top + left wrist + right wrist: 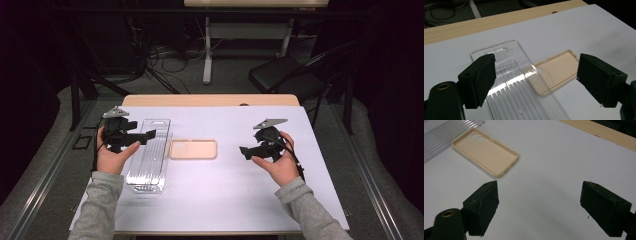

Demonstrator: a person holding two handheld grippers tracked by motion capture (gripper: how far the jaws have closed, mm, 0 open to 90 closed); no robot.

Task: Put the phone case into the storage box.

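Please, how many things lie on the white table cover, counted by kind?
Clear ribbed plastic tray: 1
Beige soft phone case, lying open side up: 1
Total: 2

The clear tray (449, 135) is cut off by the right gripper view's top-left edge.

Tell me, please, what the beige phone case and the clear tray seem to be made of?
Phone case: probably soft silicone or rubbery plastic; matte beige, rounded rim, no glare.
Clear tray: likely thin rigid moulded plastic; transparent, ribbed, with bright glossy reflections.
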